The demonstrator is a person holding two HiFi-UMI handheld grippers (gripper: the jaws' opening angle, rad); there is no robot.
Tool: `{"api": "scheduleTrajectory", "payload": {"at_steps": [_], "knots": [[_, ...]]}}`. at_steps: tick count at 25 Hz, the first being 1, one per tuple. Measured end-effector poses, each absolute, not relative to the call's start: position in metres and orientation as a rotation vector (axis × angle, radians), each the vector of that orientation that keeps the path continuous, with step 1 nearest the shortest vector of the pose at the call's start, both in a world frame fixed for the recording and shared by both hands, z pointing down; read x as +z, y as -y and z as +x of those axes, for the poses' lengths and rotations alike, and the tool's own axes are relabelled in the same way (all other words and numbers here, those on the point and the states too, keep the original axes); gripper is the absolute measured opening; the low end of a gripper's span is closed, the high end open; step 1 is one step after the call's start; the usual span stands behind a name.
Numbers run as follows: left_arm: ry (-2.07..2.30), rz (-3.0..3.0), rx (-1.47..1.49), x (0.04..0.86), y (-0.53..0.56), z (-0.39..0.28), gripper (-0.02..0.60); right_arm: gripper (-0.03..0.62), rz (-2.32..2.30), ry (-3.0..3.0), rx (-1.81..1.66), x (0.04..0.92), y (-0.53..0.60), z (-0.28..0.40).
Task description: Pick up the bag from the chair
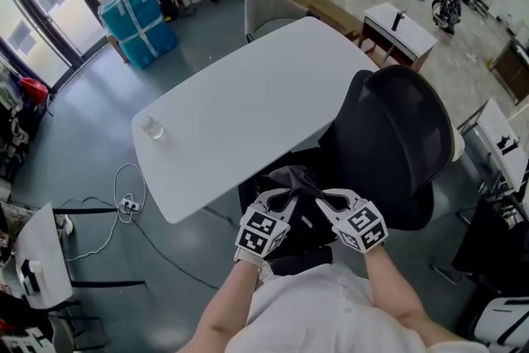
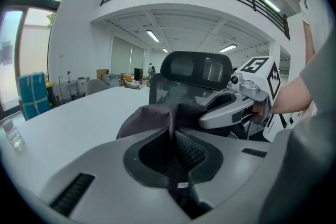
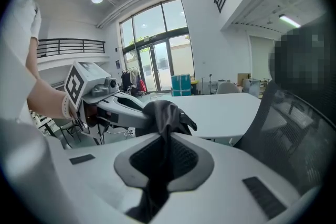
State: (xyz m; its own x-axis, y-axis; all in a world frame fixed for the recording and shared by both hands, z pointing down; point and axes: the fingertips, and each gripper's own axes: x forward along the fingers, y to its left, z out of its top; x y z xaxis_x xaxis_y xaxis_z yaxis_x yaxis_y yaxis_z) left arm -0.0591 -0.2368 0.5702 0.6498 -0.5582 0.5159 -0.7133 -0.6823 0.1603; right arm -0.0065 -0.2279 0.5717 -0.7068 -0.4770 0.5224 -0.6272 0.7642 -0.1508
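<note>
A black fabric bag [image 1: 296, 207] hangs over the seat of a black mesh office chair [image 1: 401, 136], held up from both sides. My left gripper [image 1: 285, 197] is shut on the bag's left edge, the dark cloth [image 2: 157, 120] pinched between its jaws. From the other side my right gripper [image 1: 325, 196] is shut on the bag's right edge, where the cloth [image 3: 165, 113] bunches out of its jaws. The two grippers point toward each other, close together. Most of the seat is hidden under the bag and the grippers.
A white table [image 1: 248, 95] lies just beyond the chair, with a clear glass [image 1: 153, 128] near its left end. A white power strip and cables [image 1: 126, 202] lie on the grey floor at left. Blue wrapped boxes [image 1: 138, 19] stand far left; other desks stand at right.
</note>
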Motion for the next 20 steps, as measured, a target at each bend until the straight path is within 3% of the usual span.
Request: {"api": "scheduleTrajectory", "payload": {"at_steps": [20], "knots": [[1.061,2.641,0.581,0.483,0.256,-0.058,0.037,0.038,0.83,2.615,0.293,0.486,0.246,-0.006]]}}
